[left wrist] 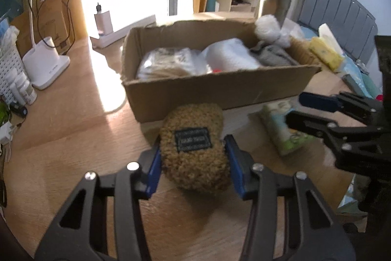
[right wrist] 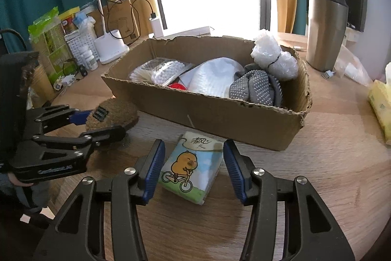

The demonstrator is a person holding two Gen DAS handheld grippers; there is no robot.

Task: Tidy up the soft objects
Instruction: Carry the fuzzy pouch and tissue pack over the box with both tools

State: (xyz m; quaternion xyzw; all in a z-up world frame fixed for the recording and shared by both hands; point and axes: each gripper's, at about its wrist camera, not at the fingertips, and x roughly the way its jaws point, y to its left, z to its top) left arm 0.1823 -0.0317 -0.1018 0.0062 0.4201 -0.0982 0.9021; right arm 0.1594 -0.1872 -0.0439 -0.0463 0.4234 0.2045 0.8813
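A: Left gripper (left wrist: pixel 193 158)?
B: Blue pads pressed on both sides of the fuzzy brown plush pouch with the black label (left wrist: pixel 194 148) — clamped, pouch just in front of the torn brown cardboard box (left wrist: pixel 220 89).
A: Right gripper (right wrist: pixel 193 165)?
B: Jaws apart, straddling the cartoon-print tissue pack (right wrist: pixel 191 166) lying on the wooden table (right wrist: pixel 317 163) — pads not touching it.

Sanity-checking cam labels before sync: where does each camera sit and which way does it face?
Left wrist: on the left gripper, looking down along its fingers at the brown fuzzy pouch they squeeze; right gripper at right edge.
Right wrist: on the right gripper, open astride the tissue pack; left gripper and a hand at left edge.
Shared: cardboard box, pouch, tissue pack, lamp, steel tumbler.
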